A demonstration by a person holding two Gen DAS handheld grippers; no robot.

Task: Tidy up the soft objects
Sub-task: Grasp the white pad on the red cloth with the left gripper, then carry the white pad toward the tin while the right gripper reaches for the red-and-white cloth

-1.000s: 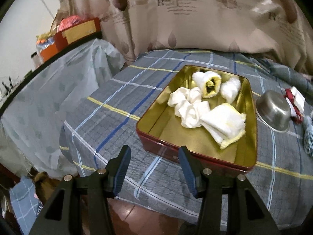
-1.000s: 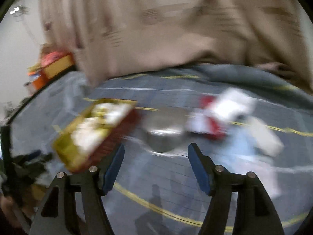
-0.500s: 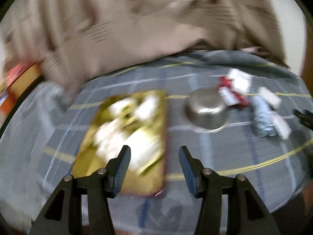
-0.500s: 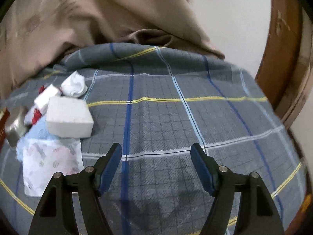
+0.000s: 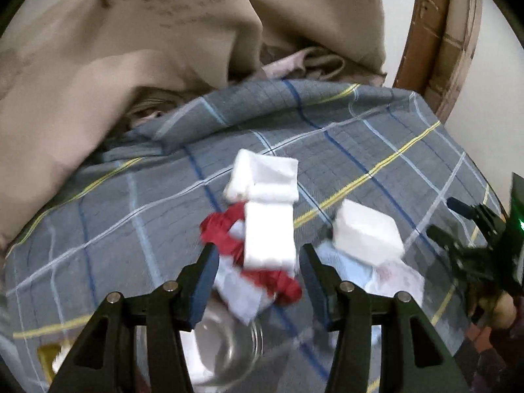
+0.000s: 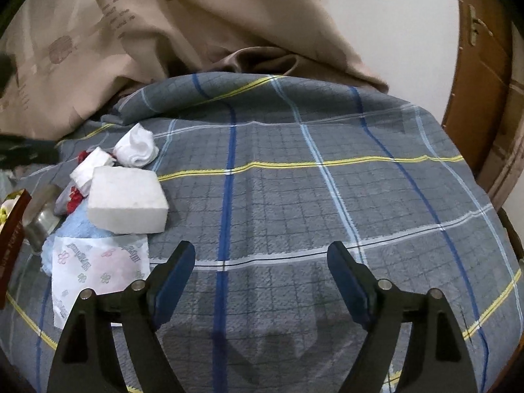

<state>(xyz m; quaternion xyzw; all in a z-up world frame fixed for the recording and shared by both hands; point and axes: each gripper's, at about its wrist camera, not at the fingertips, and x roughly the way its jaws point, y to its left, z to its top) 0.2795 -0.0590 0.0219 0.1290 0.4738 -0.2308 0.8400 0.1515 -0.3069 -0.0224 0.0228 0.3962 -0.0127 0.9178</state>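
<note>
Left gripper (image 5: 258, 281) angled down over the clutter pile, jaws apart, nothing clamped — the white folded cloth (image 5: 268, 232) and red cloth (image 5: 226, 232) show in the gap between its fingers but the pads don't touch them; view is blurred. Steel bowl (image 5: 229, 357) sits at 6 o'clock under that gripper, white foam block (image 5: 365, 232) at 3 o'clock of the folded cloth.

Right gripper (image 6: 262, 275) over bare plaid blanket (image 6: 327, 196), jaws opening, nothing between them. Soft stuff is all at its 9–10 o'clock: foam block (image 6: 126, 199) resting on a light blue cloth (image 6: 77, 226), printed tissue pack (image 6: 98, 265) just in front, balled white sock (image 6: 137, 145) at 12 o'clock of the block. Red tin (image 6: 13, 229) at the far left edge, beside the bowl (image 6: 42, 216).
</note>
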